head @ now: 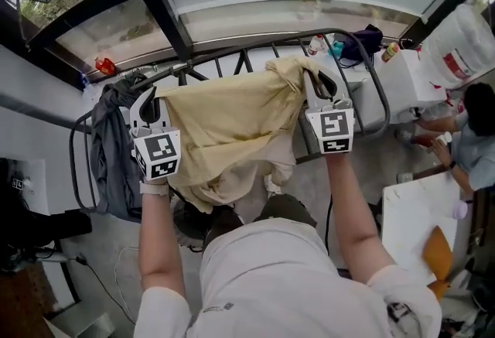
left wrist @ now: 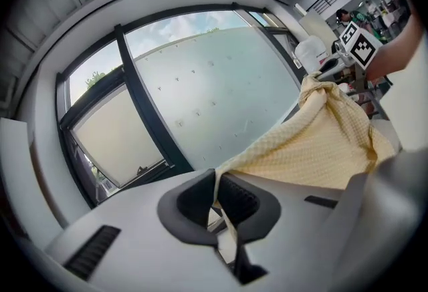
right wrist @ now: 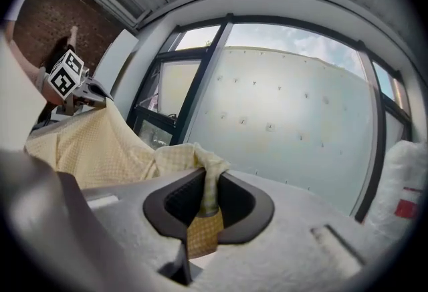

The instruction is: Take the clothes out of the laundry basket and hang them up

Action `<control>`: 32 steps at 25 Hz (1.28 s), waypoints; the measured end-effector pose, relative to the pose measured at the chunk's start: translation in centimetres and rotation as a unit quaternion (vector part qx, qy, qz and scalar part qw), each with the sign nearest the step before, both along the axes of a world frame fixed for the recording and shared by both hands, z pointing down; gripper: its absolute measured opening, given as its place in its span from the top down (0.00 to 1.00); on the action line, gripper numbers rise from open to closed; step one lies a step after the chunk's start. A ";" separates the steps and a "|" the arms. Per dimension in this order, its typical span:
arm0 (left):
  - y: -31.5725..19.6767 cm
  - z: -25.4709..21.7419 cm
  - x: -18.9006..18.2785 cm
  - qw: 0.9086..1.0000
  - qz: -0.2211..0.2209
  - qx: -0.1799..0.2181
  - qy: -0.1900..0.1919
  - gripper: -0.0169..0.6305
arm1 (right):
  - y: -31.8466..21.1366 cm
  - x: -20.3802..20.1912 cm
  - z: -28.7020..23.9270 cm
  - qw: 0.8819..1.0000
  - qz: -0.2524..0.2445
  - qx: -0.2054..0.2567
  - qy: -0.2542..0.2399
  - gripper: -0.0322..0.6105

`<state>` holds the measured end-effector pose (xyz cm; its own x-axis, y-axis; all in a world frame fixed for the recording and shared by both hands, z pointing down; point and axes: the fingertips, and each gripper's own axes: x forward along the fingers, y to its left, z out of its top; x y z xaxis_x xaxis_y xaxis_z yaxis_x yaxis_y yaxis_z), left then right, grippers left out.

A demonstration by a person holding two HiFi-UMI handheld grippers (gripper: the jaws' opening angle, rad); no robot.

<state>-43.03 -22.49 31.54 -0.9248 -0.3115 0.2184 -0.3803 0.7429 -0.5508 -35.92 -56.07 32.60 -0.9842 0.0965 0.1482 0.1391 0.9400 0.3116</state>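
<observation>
**A:** The left tool (left wrist: 217,197) is clamping a thin edge of the pale yellow waffle-weave cloth garment (head: 224,124), and the right tool (right wrist: 207,194) is pinching a bunched corner.

**B:** So it is hanging stretched between them, over the black metal drying rack (head: 244,59)?

**A:** Yes. The left hold is looking slim, and I am guessing a tug could pull it free.

**B:** The lower half is dangling too. It may be snagging on the rails or crowding the dark grey garment (head: 116,158) at the rack's left end.

2 grippers (head: 148,107) (head: 321,86); 1 yellow garment (head: 224,128); 1 grey garment (head: 116,155); 1 drying rack (head: 263,40).
</observation>
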 end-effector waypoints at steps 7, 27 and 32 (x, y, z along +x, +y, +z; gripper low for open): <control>-0.9 5.3 -4.8 0.995 -0.042 -0.067 0.057 0.97 | -0.2 -7.4 3.5 0.991 -0.057 0.098 0.068 0.88; 1.7 18.5 -7.4 0.956 -0.119 -0.057 0.264 0.70 | 0.4 -13.5 15.9 0.957 -0.151 0.064 0.239 0.71; 2.8 18.8 -6.0 0.954 -0.129 -0.038 0.269 0.66 | -0.8 -12.9 15.9 0.953 -0.139 0.027 0.268 0.42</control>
<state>-49.00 -19.65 50.30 -0.7167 -0.0536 0.6953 -0.4327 0.8160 -0.3832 -48.85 -56.89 48.51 -0.7032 0.3207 0.6346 0.5335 0.8279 0.1729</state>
